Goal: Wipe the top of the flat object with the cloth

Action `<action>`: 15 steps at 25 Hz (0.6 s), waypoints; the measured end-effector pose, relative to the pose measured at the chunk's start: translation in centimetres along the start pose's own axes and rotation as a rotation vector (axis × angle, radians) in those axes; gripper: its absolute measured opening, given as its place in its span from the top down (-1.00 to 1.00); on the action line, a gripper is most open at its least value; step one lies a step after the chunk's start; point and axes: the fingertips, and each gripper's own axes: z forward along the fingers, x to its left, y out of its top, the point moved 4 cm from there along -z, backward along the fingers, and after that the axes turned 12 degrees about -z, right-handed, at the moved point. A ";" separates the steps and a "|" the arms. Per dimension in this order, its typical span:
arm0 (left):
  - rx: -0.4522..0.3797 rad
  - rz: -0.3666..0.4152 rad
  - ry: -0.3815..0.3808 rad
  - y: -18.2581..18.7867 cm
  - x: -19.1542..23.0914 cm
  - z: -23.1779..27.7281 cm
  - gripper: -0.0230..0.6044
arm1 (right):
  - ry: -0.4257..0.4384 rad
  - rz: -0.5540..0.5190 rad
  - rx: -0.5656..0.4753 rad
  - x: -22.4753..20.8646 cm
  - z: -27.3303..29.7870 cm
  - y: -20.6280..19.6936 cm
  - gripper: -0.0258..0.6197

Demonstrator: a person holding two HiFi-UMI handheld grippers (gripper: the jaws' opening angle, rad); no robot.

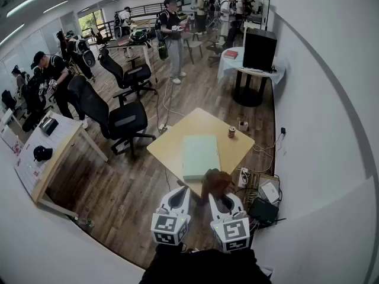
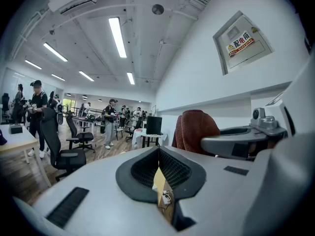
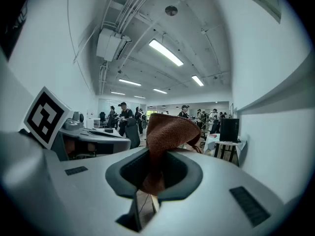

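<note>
A pale green flat board (image 1: 201,155) lies on the wooden table (image 1: 172,144). My right gripper (image 1: 224,202) is shut on a brown cloth (image 1: 215,184), which hangs bunched over the table's near edge, just short of the board. In the right gripper view the cloth (image 3: 165,136) rises out of the closed jaws. My left gripper (image 1: 177,200) is shut with nothing in it, level beside the right one and short of the table. The left gripper view shows the cloth (image 2: 196,130) to the right, above the right gripper.
A can (image 1: 231,132) and a small cup (image 1: 243,125) stand at the table's far right corner. A black office chair (image 1: 113,120) is left of the table. A power strip and boxes (image 1: 265,195) lie by the right wall. Several people stand at the room's far end.
</note>
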 end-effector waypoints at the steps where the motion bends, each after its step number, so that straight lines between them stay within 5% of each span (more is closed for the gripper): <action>1: 0.002 -0.002 -0.001 -0.3 0.5 -0.1 0.82 | -0.001 -0.005 0.003 0.3 0.3 0.2 0.72; 15: 0.044 -0.028 -0.020 -2.8 5.5 -2.3 0.82 | -0.052 0.042 0.086 3.7 2.6 -1.1 0.71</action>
